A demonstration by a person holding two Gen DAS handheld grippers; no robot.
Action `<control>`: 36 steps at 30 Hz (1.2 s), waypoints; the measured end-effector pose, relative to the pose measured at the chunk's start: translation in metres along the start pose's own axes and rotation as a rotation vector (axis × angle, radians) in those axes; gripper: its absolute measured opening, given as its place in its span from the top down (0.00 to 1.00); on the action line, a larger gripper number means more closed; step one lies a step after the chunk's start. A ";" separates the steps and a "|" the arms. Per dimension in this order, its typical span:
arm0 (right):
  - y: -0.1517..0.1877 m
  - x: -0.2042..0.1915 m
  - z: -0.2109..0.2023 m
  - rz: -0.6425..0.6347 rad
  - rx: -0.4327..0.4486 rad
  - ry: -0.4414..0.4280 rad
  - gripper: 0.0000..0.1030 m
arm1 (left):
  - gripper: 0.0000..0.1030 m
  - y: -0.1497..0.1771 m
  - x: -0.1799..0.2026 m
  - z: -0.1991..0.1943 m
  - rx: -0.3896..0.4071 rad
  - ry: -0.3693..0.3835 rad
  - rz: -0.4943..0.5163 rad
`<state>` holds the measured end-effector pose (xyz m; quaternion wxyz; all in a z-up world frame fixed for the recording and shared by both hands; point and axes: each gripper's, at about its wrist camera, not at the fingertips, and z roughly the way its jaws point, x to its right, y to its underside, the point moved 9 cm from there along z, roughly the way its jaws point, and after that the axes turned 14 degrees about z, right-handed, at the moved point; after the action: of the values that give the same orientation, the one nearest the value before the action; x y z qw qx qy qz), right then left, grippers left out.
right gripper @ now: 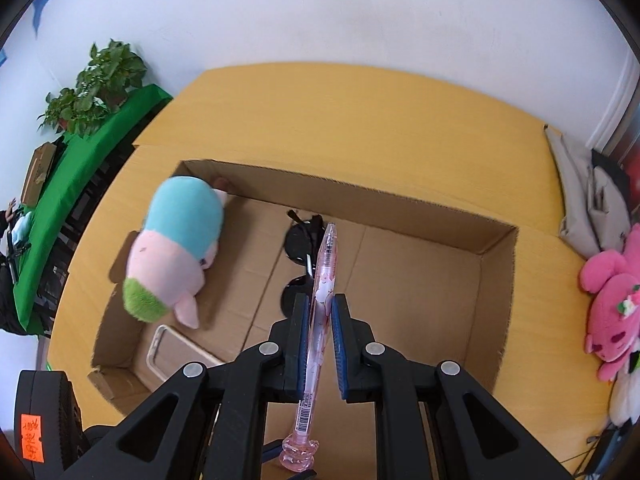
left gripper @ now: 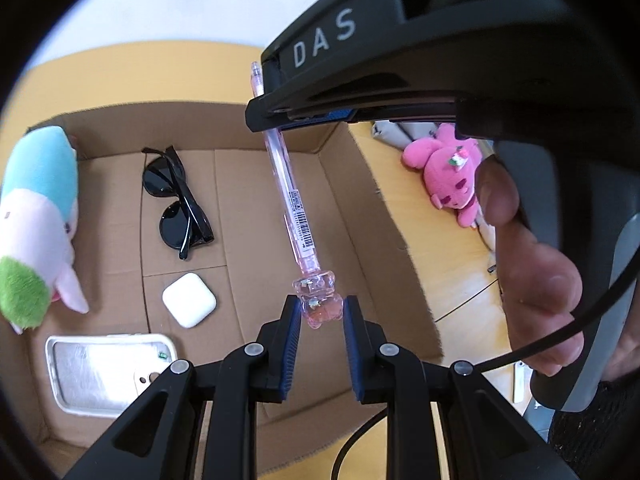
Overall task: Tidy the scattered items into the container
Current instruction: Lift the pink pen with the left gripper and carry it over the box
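Observation:
A clear pink pen (left gripper: 294,204) with a bear-shaped top hangs over the open cardboard box (left gripper: 356,200), held at both ends. My left gripper (left gripper: 320,312) is shut on the bear top. My right gripper (left gripper: 280,118) clamps the barrel near the tip, a hand (left gripper: 528,280) behind it. In the right wrist view the right gripper (right gripper: 320,308) is shut on the pen (right gripper: 326,264), above the box (right gripper: 400,208). In the box lie black sunglasses (left gripper: 176,196), a white earbud case (left gripper: 189,299), a clear phone case (left gripper: 104,372) and a pastel plush (left gripper: 36,224).
A pink plush (right gripper: 612,312) lies on the yellow table (right gripper: 360,120) right of the box, beside a grey cloth bag (right gripper: 576,184). Beyond the table's left edge are a green cloth (right gripper: 80,152) and a potted plant (right gripper: 100,84). A black device with an orange tag (right gripper: 40,420) sits bottom left.

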<state>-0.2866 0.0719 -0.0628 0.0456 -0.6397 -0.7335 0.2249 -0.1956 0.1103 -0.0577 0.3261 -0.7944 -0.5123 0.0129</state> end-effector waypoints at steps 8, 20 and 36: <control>-0.005 0.037 0.080 0.063 -0.128 -0.002 0.88 | 0.80 -0.002 -0.028 0.064 -0.117 0.027 -0.058; -0.007 0.080 0.137 0.135 -0.188 0.023 0.88 | 0.80 -0.001 -0.037 0.130 -0.226 0.046 -0.058; -0.003 0.076 0.151 0.134 -0.179 0.010 0.87 | 0.80 0.010 -0.042 0.146 -0.236 0.042 -0.090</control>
<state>-0.3564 0.1039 -0.2139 -0.0231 -0.6898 -0.7061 0.1580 -0.2590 0.1473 -0.1915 0.2414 -0.8035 -0.5385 -0.0786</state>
